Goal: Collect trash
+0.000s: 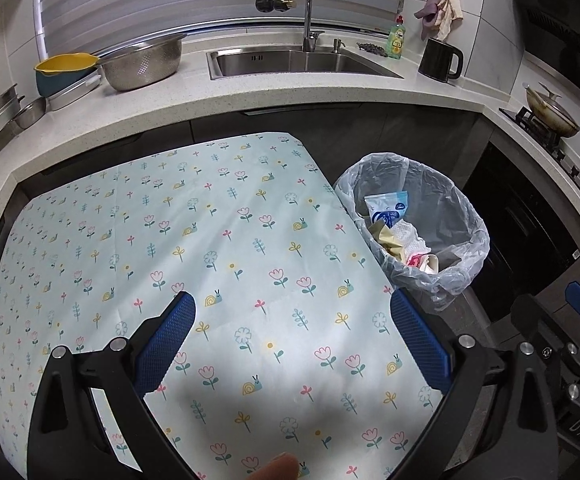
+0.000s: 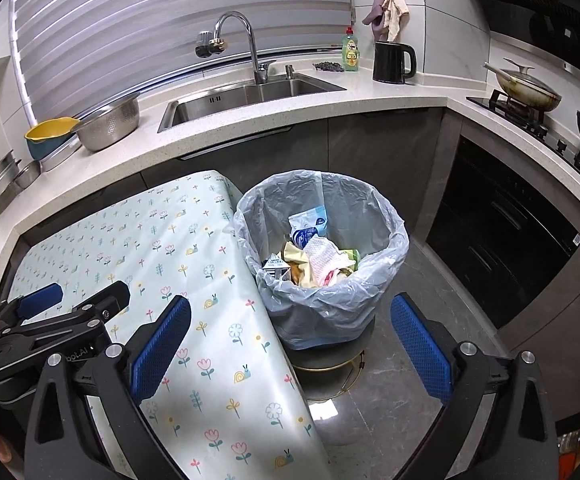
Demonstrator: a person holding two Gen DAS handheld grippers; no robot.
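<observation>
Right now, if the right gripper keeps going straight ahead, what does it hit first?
Most likely the trash bin: the open right gripper points at its bag-lined front, just right of the table edge. Depth is hard to judge.

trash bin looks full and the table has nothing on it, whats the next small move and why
Probably nothing more to pick up: ease both grippers back. The left gripper and right gripper are open and hold nothing, no loose trash shows on the floral tablecloth, and the wrappers and paper already sit inside the lined trash bin.
</observation>
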